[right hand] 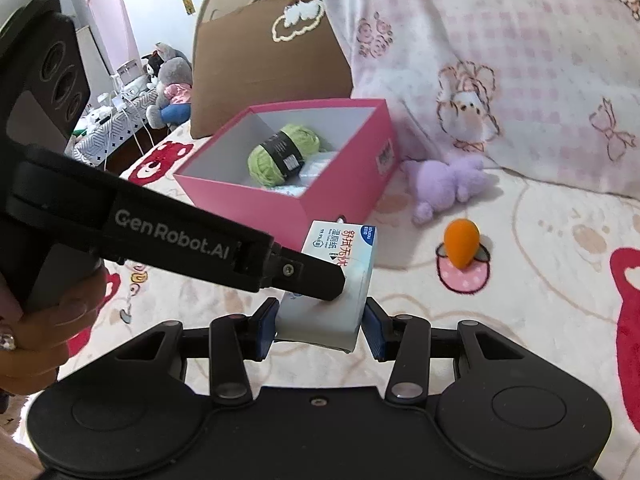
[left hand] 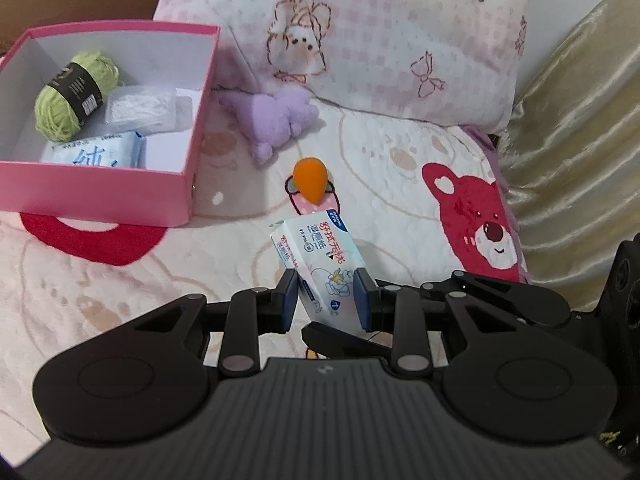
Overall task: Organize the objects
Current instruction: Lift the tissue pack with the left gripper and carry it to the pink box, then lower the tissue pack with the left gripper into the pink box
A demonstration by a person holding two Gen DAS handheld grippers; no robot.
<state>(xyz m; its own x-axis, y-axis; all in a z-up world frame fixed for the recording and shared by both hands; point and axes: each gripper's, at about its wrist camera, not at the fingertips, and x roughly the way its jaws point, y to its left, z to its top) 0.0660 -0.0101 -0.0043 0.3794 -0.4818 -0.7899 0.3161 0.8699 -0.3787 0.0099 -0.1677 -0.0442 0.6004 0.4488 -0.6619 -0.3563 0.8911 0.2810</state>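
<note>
White and blue, the wipes pack sits clamped between the left gripper's nearly closed pads, lifted over the blanket, with the pink box holding green yarn at upper left and an orange sponge just beyond. From the right wrist, the right gripper stands partly open with its pads against the same pack's sides, and the left gripper's finger crosses over the pack in front of the box.

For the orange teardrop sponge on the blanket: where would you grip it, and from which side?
Grip the orange sponge across its wide rounded end, coming from above. It tapers to a narrow tip, where pads would probably slide off, and nothing crowds its sides.
</note>
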